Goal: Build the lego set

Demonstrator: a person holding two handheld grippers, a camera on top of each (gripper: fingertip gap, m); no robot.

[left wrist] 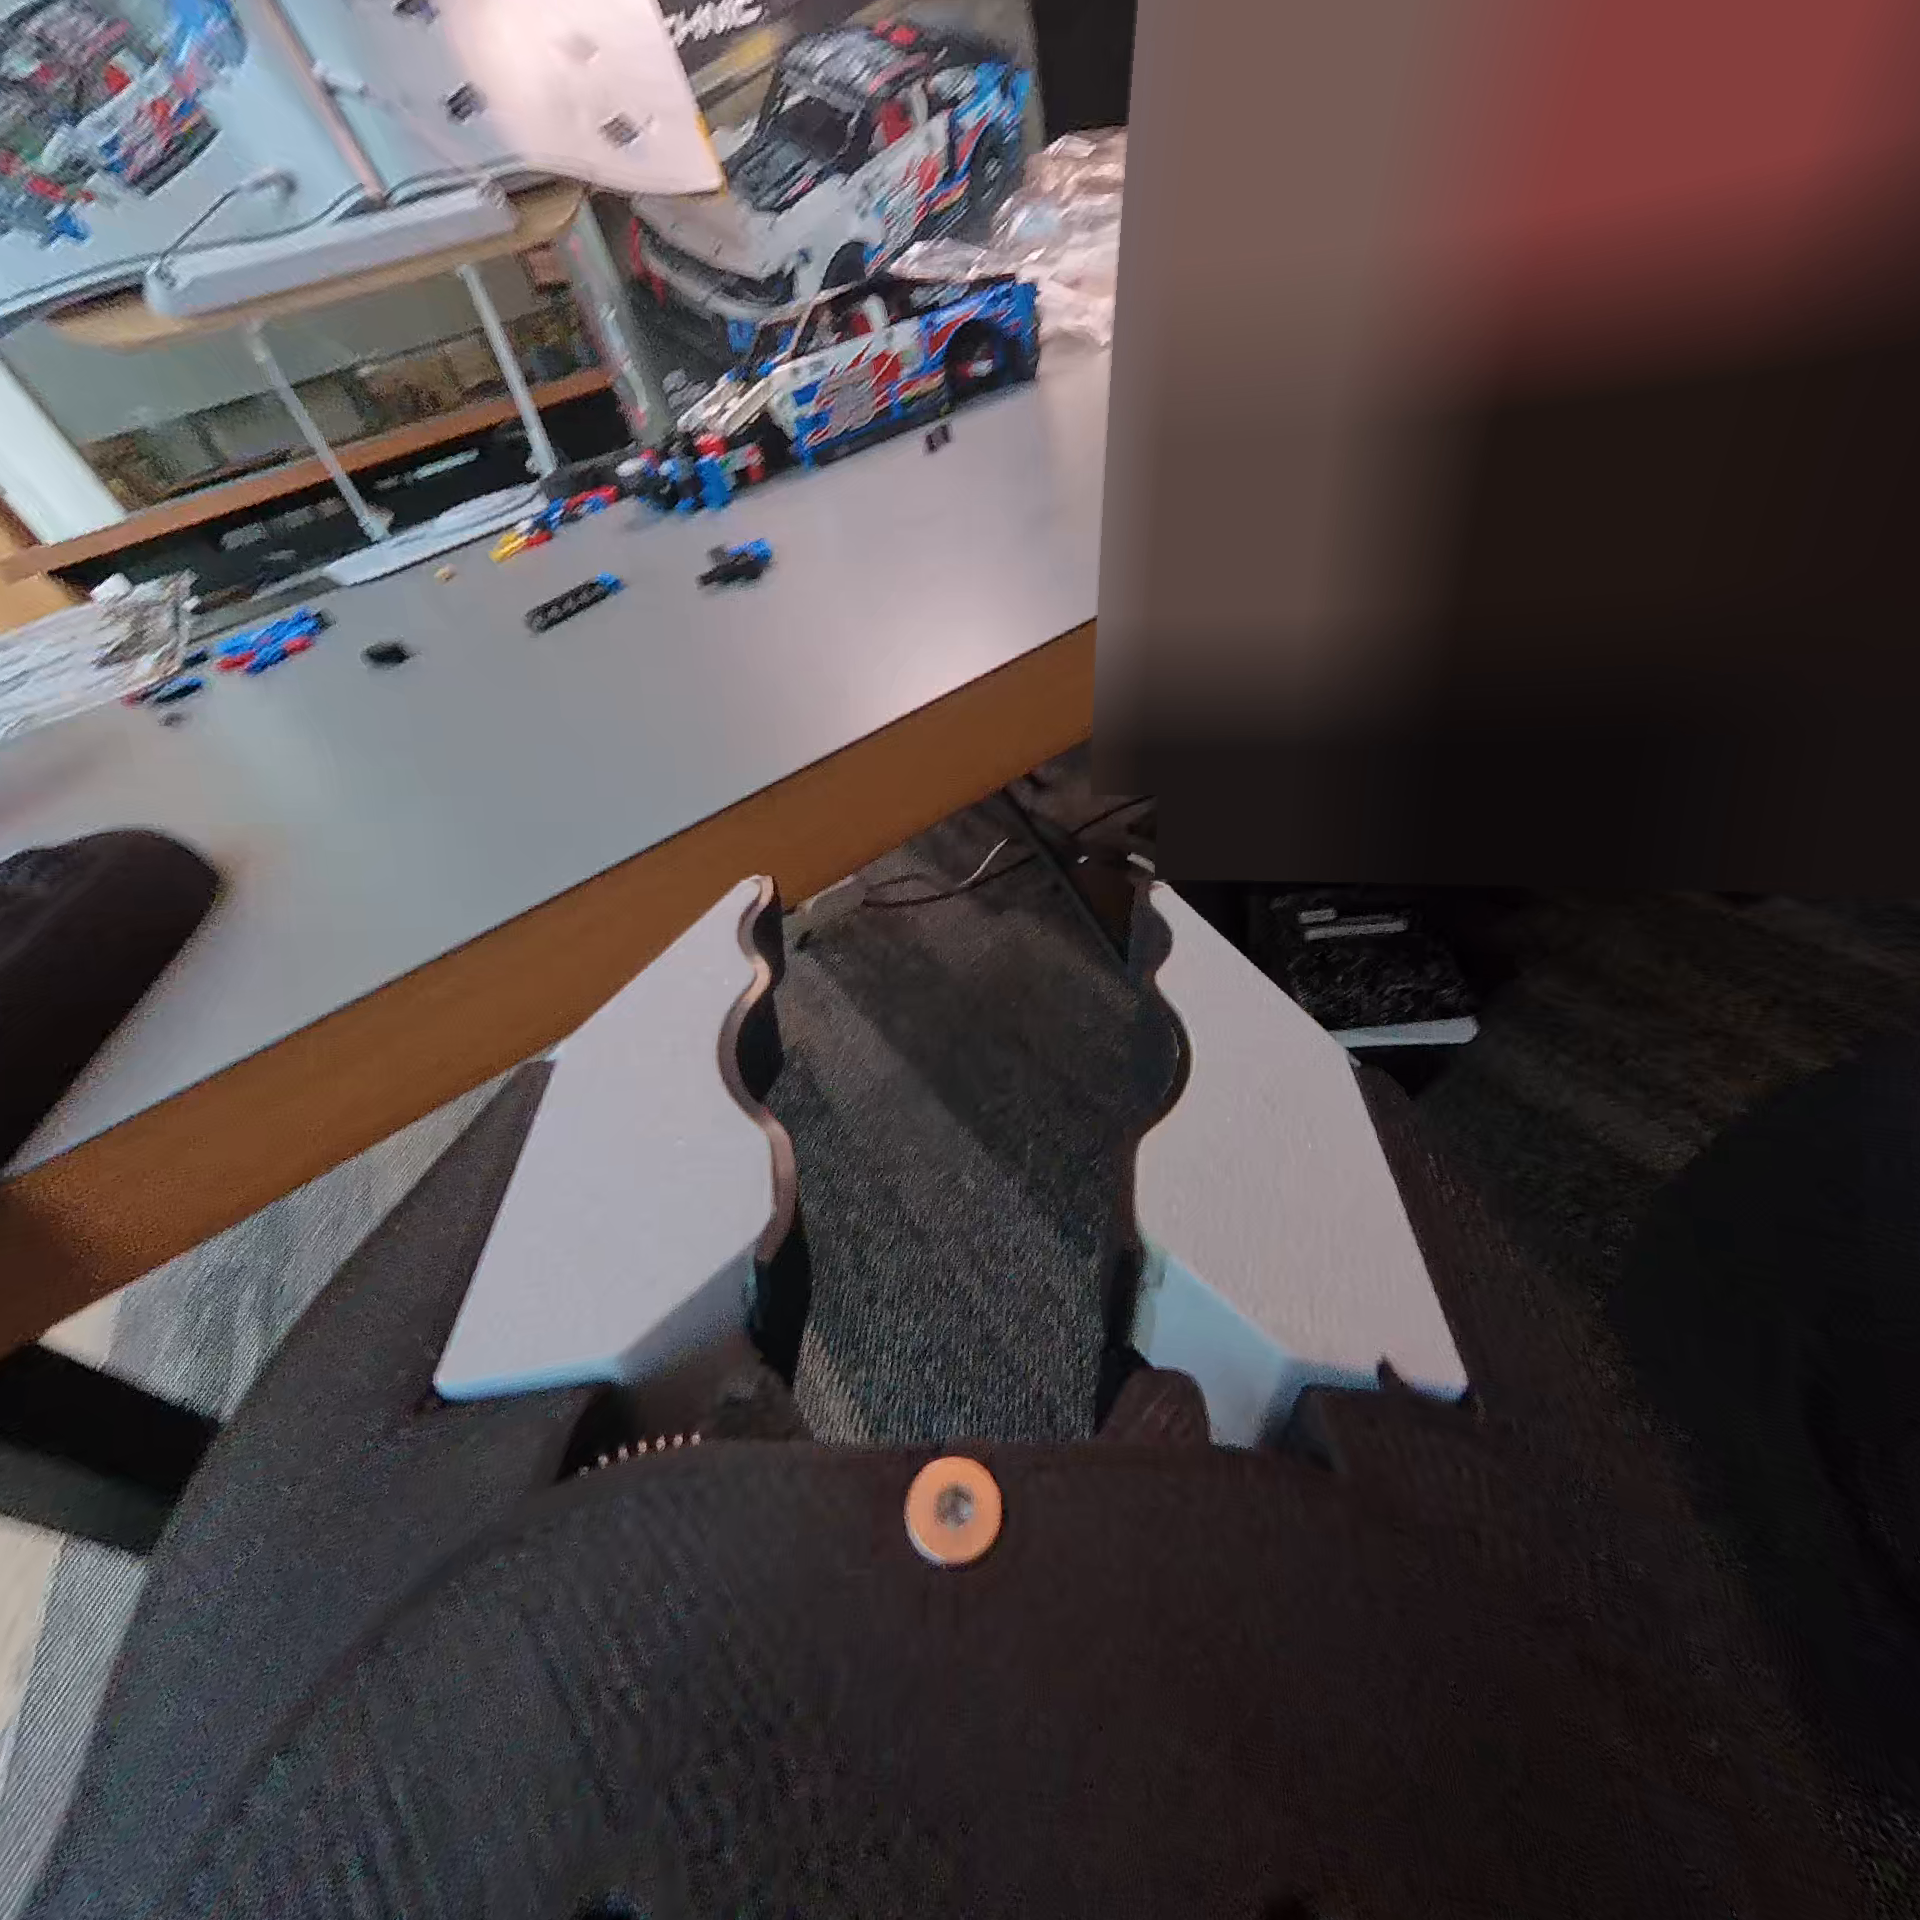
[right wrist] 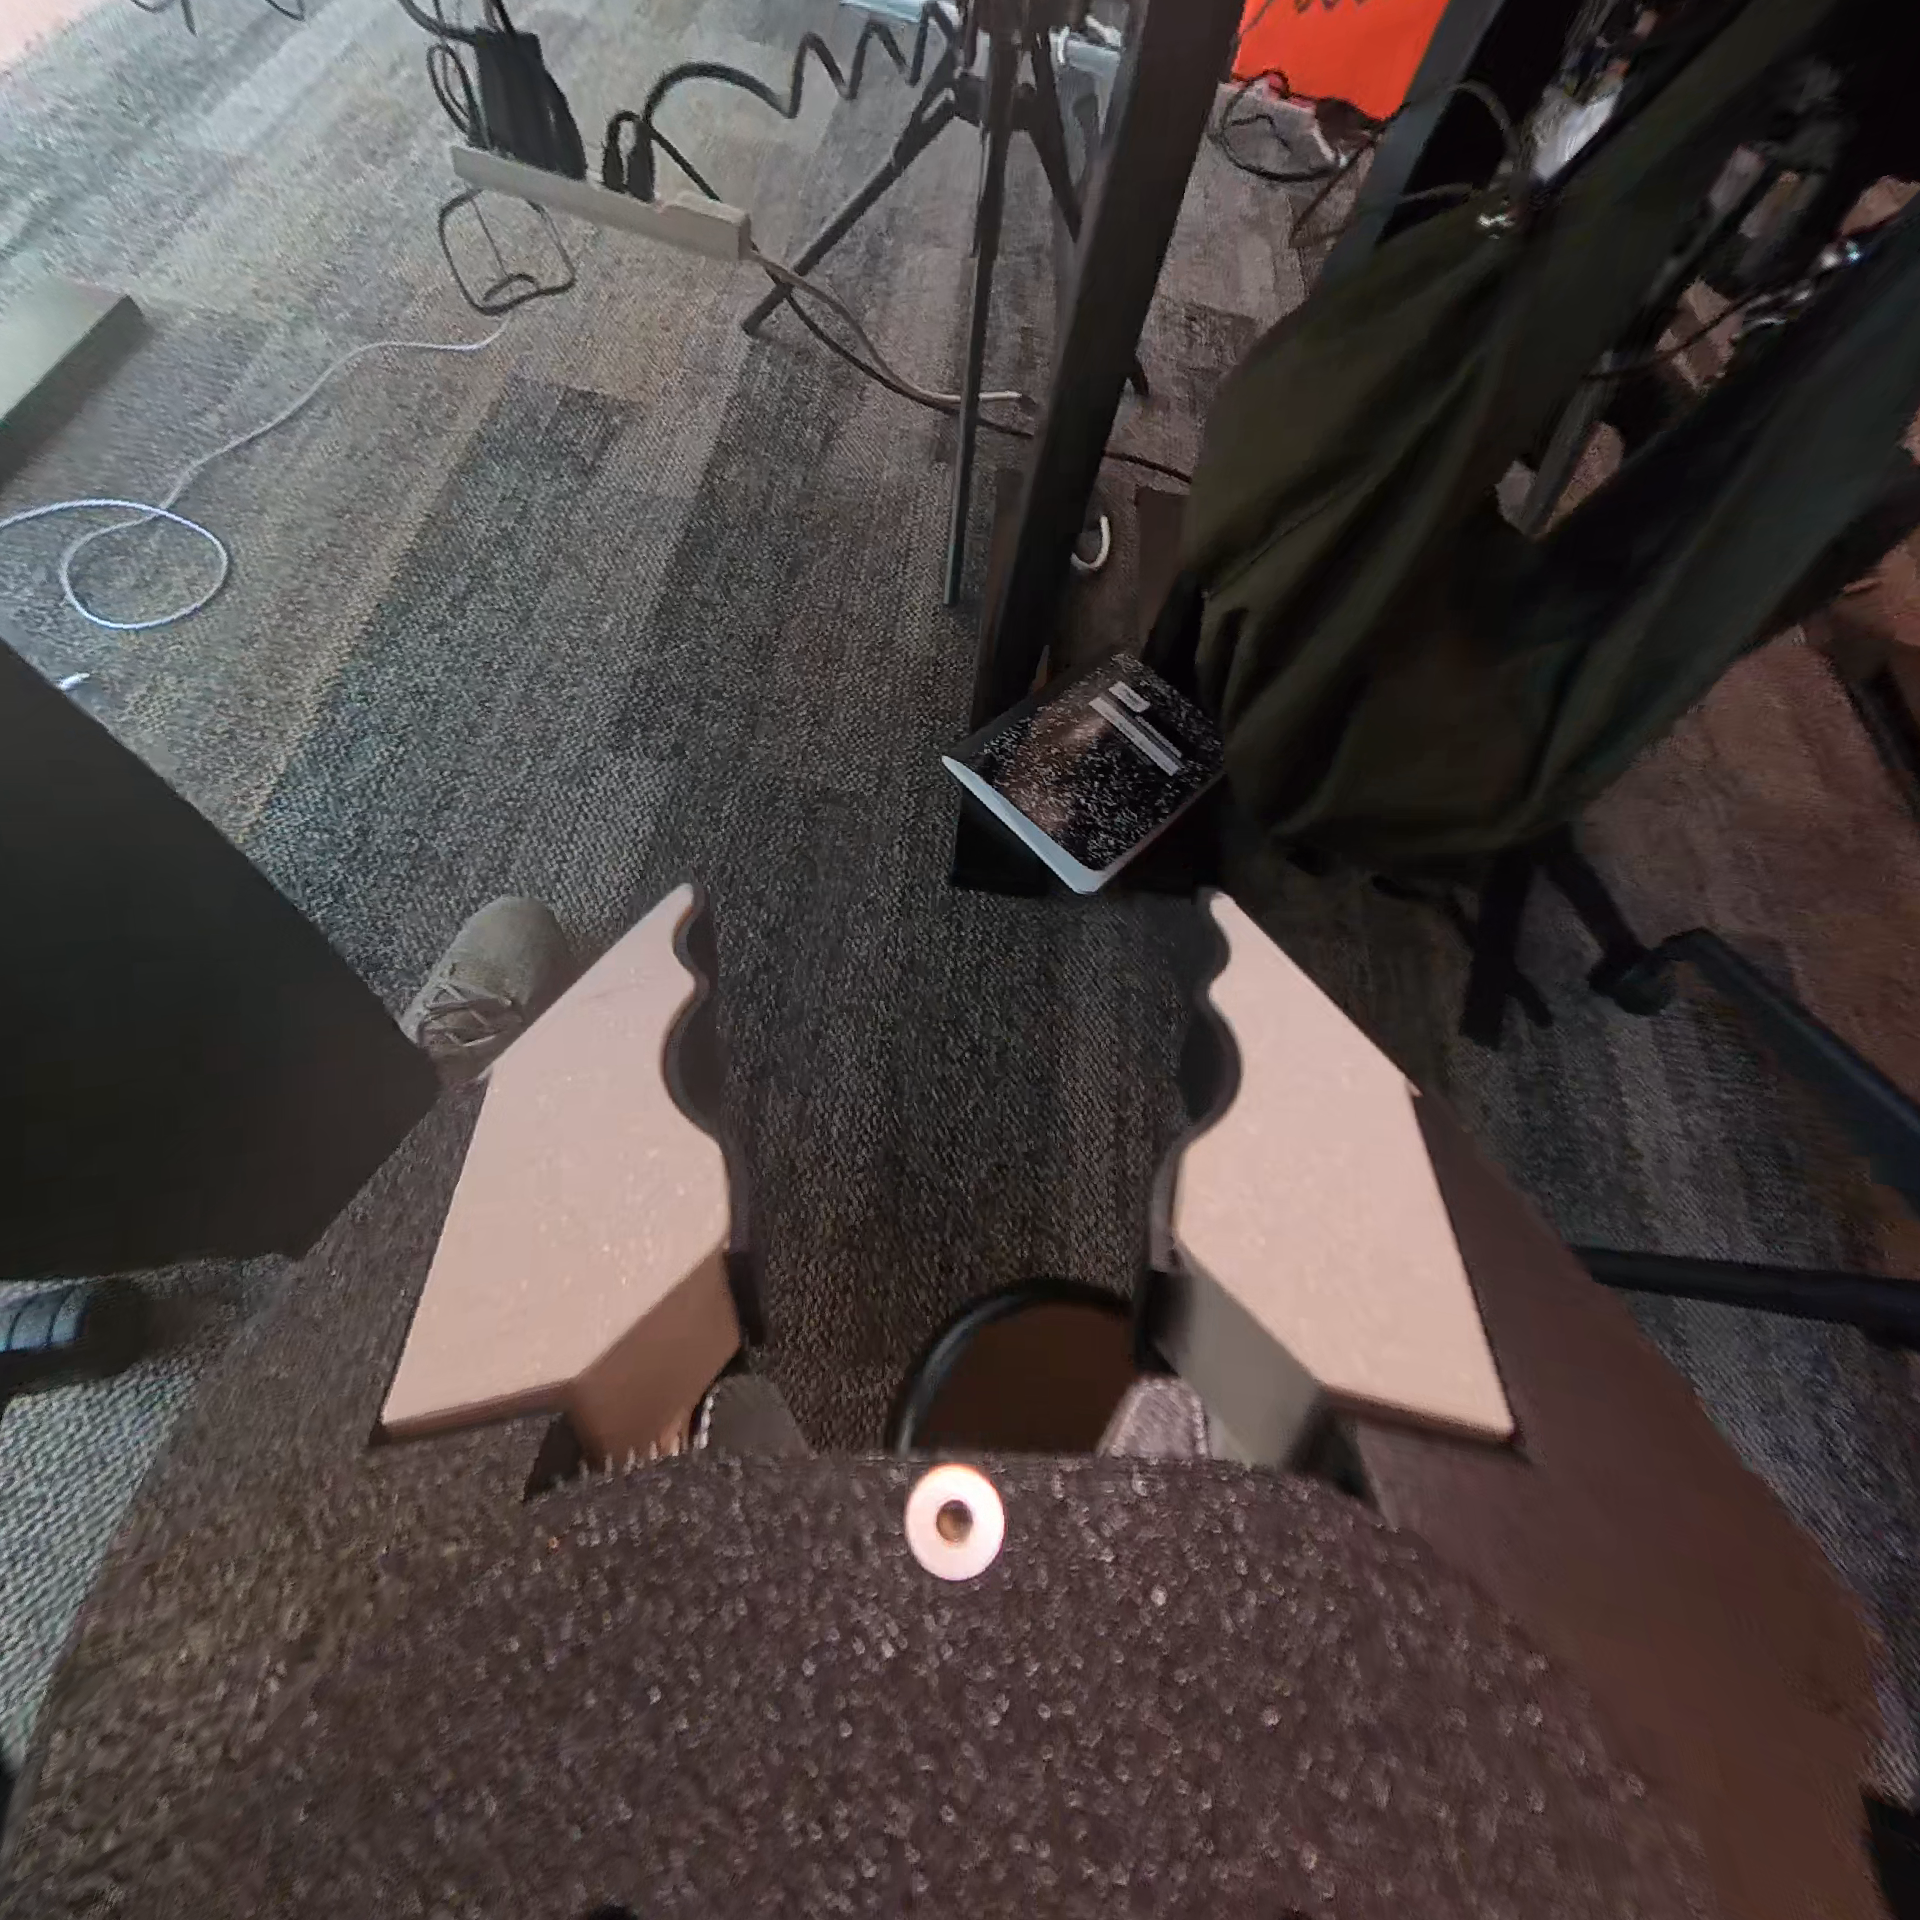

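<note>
In the left wrist view a built white, blue and red lego car [left wrist: 873,358] stands far back on the grey table [left wrist: 582,748]. Loose blue, red and black lego pieces [left wrist: 686,473] lie in front of it, and more pieces [left wrist: 265,639] lie at the left. The set's box [left wrist: 862,135] stands behind the car. My left gripper [left wrist: 961,914] is open and empty, held off the table's front edge over the carpet. My right gripper [right wrist: 951,925] is open and empty, pointing down at the carpet [right wrist: 914,1039]; no lego shows in that view.
A speckled black notebook [right wrist: 1091,774] leans against a black table leg [right wrist: 1081,416] on the floor. A green bag [right wrist: 1455,520] hangs at the right. Cables and a power strip [right wrist: 603,197] lie on the carpet. A shoe [right wrist: 488,977] is near the left finger. Paper sheets [left wrist: 94,644] lie at the table's left.
</note>
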